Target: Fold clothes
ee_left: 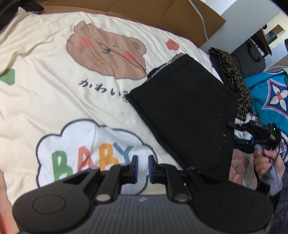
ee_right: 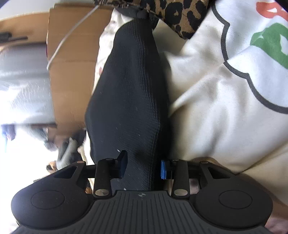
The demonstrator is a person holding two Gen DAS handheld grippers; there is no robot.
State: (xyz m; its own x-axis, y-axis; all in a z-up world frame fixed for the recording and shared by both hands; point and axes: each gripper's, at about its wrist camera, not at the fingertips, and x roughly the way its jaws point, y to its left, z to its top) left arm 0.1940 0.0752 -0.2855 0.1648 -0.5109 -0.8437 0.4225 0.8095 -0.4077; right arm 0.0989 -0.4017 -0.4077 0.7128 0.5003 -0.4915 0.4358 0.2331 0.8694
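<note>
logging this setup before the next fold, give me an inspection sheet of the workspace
surface: cream bedsheet printed with a brown bear and a BABY cloud, wrinkled.
job's things: black knit garment, folded flat in the left view, one end between the right tongs' pads.
clutter: leopard-print fabric beside the black garment; blue patterned cloth at the bed's edge.
grippers: left tongs slightly open, holding nothing, above the cloud print; right tongs closed on the black garment, held by a hand.
cables: white cable running across the cardboard.
surroundings: brown cardboard sheet along the far side of the bed; dark furniture beyond, blurred.
</note>
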